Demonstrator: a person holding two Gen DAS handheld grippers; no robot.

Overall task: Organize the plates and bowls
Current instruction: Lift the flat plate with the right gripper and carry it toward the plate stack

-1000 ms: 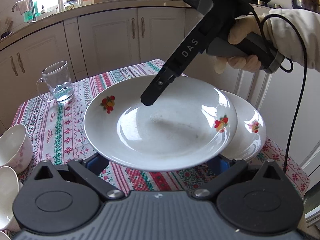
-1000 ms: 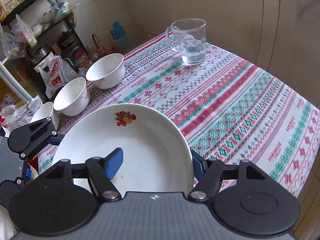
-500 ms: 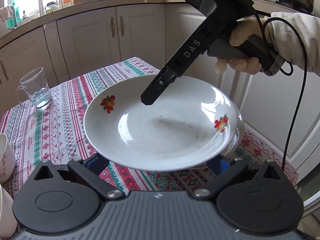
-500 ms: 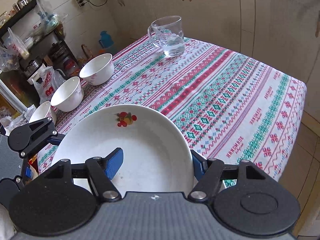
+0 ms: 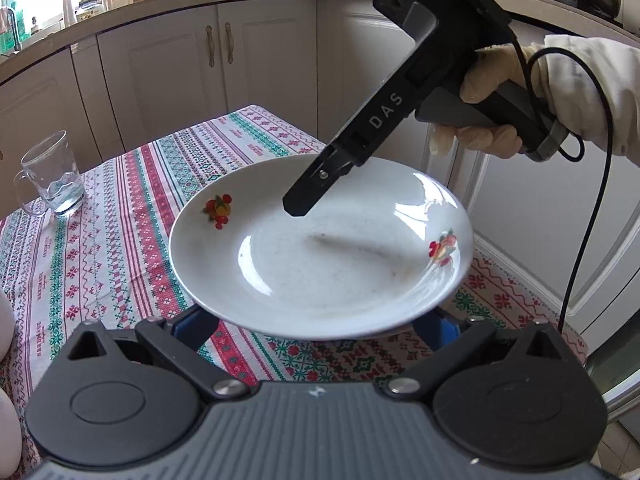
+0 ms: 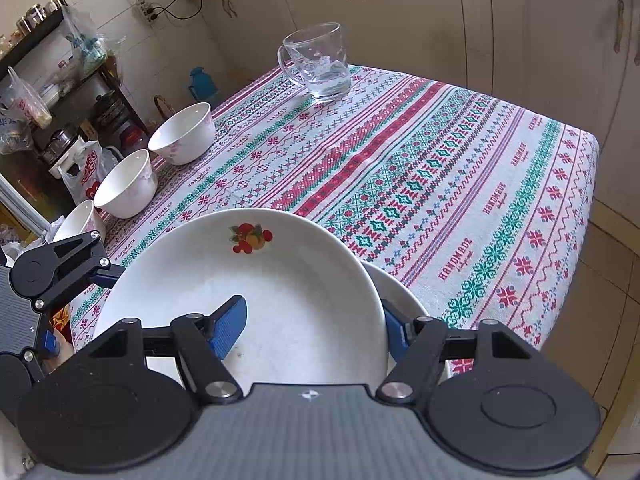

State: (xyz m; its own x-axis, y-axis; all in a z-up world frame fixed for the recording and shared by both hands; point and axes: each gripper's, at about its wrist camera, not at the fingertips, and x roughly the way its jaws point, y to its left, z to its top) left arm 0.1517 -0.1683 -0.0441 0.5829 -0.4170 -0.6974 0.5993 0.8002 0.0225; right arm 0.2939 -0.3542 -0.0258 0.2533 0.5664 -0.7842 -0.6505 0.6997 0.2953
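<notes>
Cream kitchen cabinets (image 5: 168, 76) curve behind a table spread with a red, green and white patterned tablecloth (image 5: 116, 248) in the left wrist view. A clear glass mug (image 5: 50, 180) stands on the cloth at the far left. Above the cloth, a white shallow plate with fruit prints (image 5: 320, 256) is held up and tilted slightly. The left gripper (image 5: 316, 326) sits under the plate's near rim, its blue pads mostly hidden beneath the china and spread wide; whether they press on the plate cannot be told from here. The right gripper (image 5: 298, 210), a black tool marked DAS, comes in from the upper right in a gloved hand (image 5: 488, 108), with one dark finger lying over the far inner side of the plate.

From the right wrist camera, the same tablecloth (image 6: 460, 184) fills the right half, with the glass mug (image 6: 320, 64) near its far edge. Three white bowls (image 6: 126, 184) stand in a row along the left edge. The plate (image 6: 288, 292) lies close below the camera, and the right gripper (image 6: 312, 328) grips its rim, one blue pad on the inside surface, the other at the outer edge, jaws partly apart. A second white plate (image 6: 400, 292) peeks out just under it on the right, resting on the cloth. The left gripper (image 6: 60, 268) shows at the left, beside the plate's rim.
</notes>
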